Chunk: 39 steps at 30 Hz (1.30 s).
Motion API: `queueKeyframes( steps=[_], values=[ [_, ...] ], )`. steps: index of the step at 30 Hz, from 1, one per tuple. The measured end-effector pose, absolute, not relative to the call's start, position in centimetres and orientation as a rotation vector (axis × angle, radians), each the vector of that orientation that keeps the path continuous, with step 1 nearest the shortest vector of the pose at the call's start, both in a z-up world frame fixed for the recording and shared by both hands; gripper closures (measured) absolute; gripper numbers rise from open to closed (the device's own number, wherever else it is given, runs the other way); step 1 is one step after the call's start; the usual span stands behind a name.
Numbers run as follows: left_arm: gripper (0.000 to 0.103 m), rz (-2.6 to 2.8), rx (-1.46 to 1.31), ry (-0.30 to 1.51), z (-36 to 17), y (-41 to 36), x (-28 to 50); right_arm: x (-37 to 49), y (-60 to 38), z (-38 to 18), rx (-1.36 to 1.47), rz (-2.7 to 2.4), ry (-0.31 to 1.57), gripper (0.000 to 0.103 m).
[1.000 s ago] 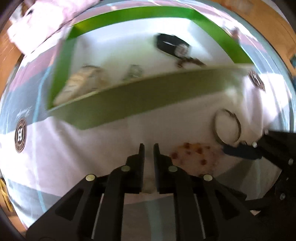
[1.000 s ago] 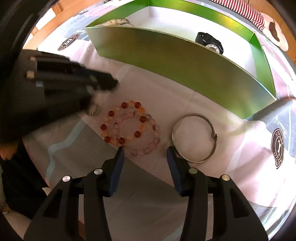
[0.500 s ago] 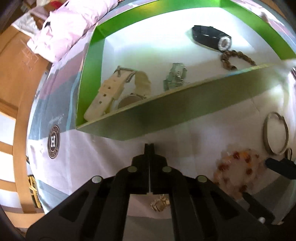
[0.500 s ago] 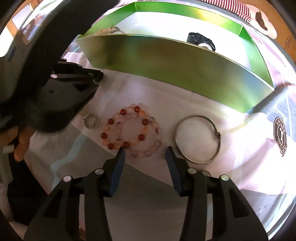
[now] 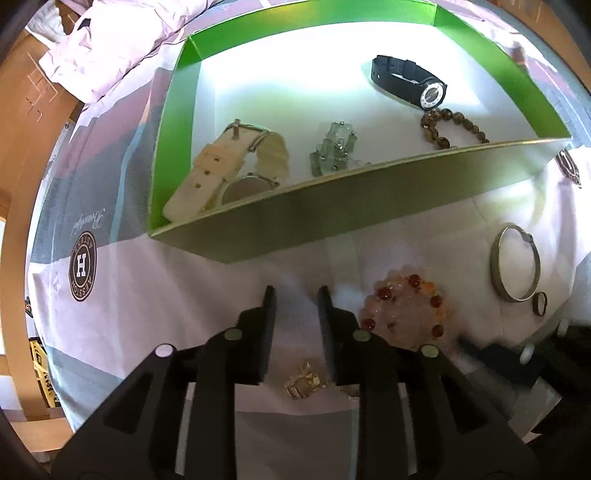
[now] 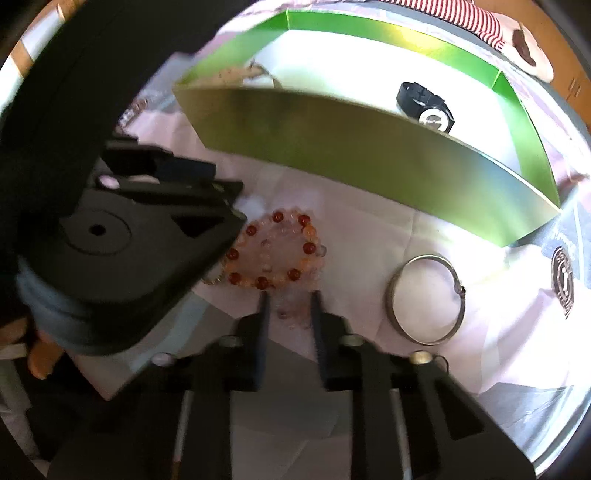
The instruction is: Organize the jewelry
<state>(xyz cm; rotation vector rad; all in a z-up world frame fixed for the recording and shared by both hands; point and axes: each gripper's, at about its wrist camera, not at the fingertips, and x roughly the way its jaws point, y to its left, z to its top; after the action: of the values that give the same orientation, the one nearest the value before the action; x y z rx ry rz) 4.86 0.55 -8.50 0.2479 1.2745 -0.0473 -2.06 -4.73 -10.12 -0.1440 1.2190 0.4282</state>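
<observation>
A green box (image 5: 332, 206) with a white floor holds a cream watch (image 5: 229, 166), a pale green bracelet (image 5: 332, 147), a black watch (image 5: 406, 81) and a brown bead bracelet (image 5: 450, 125). On the cloth in front lie a red and pink bead bracelet (image 5: 406, 314), a silver bangle (image 5: 515, 269), a small ring (image 5: 540, 303) and a gold ring (image 5: 303, 380). My left gripper (image 5: 293, 299) is open and empty, over the cloth left of the bead bracelet, with the gold ring between its fingers near their base. My right gripper (image 6: 288, 299) is open, its tips at the near edge of the bead bracelet (image 6: 280, 251).
A printed cloth (image 5: 110, 295) covers the table. The box's near wall (image 6: 369, 162) stands just behind the loose jewelry. Pink fabric (image 5: 110, 44) lies at the far left, striped fabric (image 6: 461, 14) at the far right. The left gripper's body (image 6: 122, 240) crowds the right wrist view.
My left gripper shut, then opened again, and drew back from the box. My right gripper moved forward to the bead bracelet and narrowed its opening.
</observation>
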Motion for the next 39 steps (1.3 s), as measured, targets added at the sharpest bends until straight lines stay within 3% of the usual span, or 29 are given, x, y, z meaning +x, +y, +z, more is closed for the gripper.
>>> queueKeyframes(
  steps=[8, 16, 20, 23, 29, 39],
  values=[
    [0.079, -0.052, 0.163, 1.286, -8.1, 2.4, 5.6, -0.9, -8.9, -7.3, -0.119, 0.383, 1.125, 0.103],
    [0.070, -0.102, 0.049, 1.300, -7.6, 4.7, 6.9, 0.3, -11.8, -3.9, -0.023, 0.431, 0.979, 0.103],
    [0.068, -0.166, -0.024, 1.340, -8.0, 5.8, 7.3, 0.4, -11.8, -5.4, 0.005, 0.481, 0.999, 0.103],
    [0.059, -0.220, -0.042, 1.367, -8.7, 6.2, 7.6, -0.1, -11.0, -5.9, -0.091, 0.477, 1.065, 0.103],
    [0.056, -0.247, 0.063, 1.375, -9.7, 3.7, 6.8, -1.4, -9.9, -6.8, -0.092, 0.534, 1.108, 0.093],
    [0.054, -0.246, 0.116, 1.327, -9.9, 3.3, 6.1, -2.0, -5.7, -9.0, -0.221, 0.540, 1.124, 0.092]
  ],
)
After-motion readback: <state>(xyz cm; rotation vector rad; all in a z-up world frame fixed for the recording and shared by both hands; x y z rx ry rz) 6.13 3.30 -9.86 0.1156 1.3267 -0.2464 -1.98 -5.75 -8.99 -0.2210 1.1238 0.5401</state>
